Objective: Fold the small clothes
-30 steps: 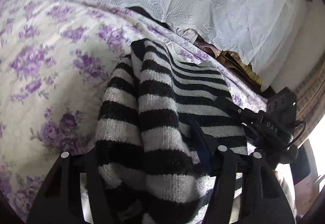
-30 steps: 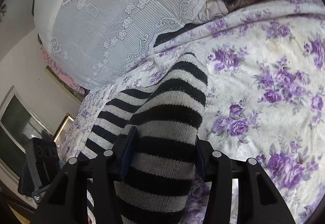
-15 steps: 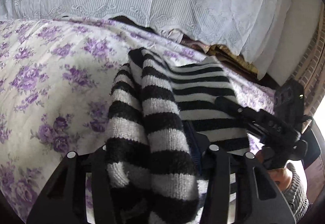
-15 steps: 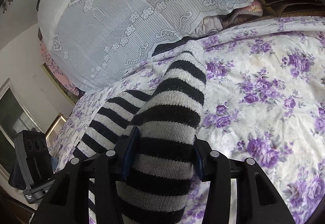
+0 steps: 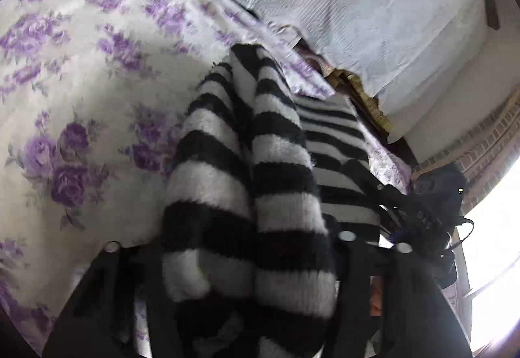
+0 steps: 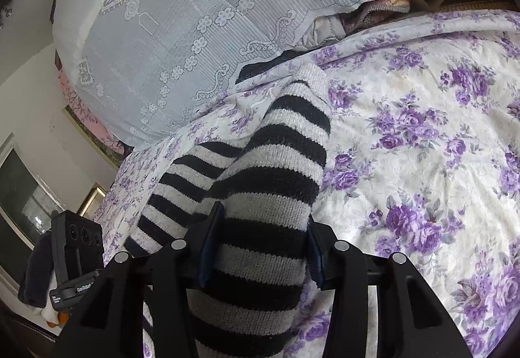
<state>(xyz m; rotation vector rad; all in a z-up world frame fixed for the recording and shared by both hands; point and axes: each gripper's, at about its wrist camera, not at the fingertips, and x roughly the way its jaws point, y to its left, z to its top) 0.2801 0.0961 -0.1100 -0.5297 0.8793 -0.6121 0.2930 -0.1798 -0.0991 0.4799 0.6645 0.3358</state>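
1. The striped knit sweater (image 5: 279, 163), black and white in wide bands, is lying on a bedspread (image 5: 81, 91) printed with purple roses, and both tools are gripping it at its near end.
2. The left gripper (image 5: 240, 263) is clamping a bunched fold of the sweater between its two black fingers (image 5: 107, 293); the knit is filling the whole gap between them and spilling over the near side.
3. In the left wrist view the cloth is rising from the jaws in two thick ridges, while a flatter part with thinner stripes is spreading to the right on the bed.
4. The right gripper (image 6: 260, 247) is closing on another fold of the same sweater (image 6: 273, 189), with its blue-edged pads (image 6: 211, 241) pressing into the knit on both sides.
5. In the right wrist view the ribbed hem (image 6: 312, 75) is lying at the far end of the garment, touching the bedspread (image 6: 422, 163).
6. A white lace cover (image 6: 182, 33) is hanging over the bedding behind the sweater.
7. The right gripper (image 5: 422, 211) is showing in the left wrist view at the sweater's right edge, and the left gripper (image 6: 78, 260) is appearing at the lower left of the right wrist view.
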